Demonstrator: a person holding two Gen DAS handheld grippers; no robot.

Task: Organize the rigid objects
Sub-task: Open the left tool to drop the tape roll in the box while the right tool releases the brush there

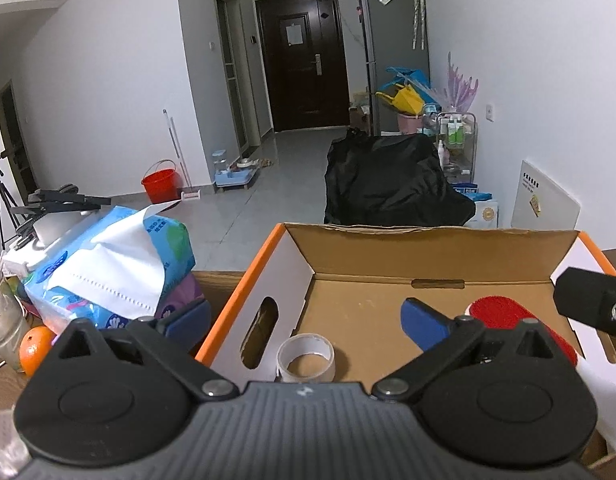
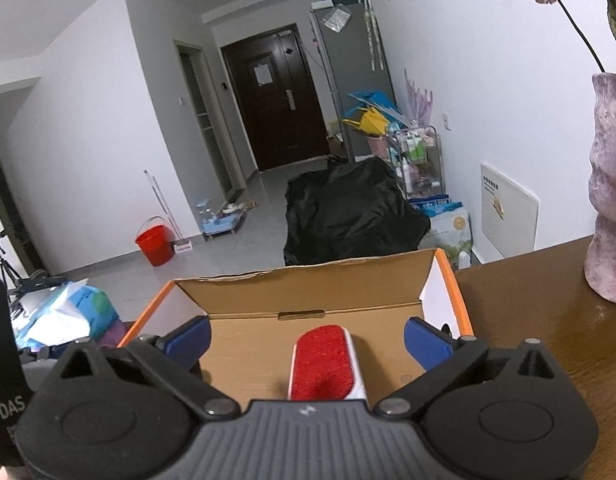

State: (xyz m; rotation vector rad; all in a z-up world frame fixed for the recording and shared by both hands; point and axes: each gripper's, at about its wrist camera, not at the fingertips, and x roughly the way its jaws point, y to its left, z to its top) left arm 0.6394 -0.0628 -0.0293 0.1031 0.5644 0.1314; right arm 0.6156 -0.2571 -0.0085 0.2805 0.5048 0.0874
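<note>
An open cardboard box (image 1: 428, 236) with orange edges stands on the wooden table; it also shows in the right wrist view (image 2: 308, 280). Inside lie a roll of clear tape (image 1: 305, 360) at the near left and a red lint brush (image 1: 504, 312) at the right; the brush (image 2: 324, 364) lies between my right fingers. My left gripper (image 1: 308, 320) is open and empty over the box's left wall. My right gripper (image 2: 308, 340) is open above the brush, not holding it. Part of the right gripper (image 1: 592, 304) shows at the box's right.
Tissue packs (image 1: 115, 264), an orange (image 1: 35, 348) and a glass (image 1: 3, 324) sit left of the box. A purple vase (image 2: 610, 200) with a flower stands on the table to the right. A black bag (image 1: 392, 180) and a red bucket (image 1: 159, 184) are on the floor beyond.
</note>
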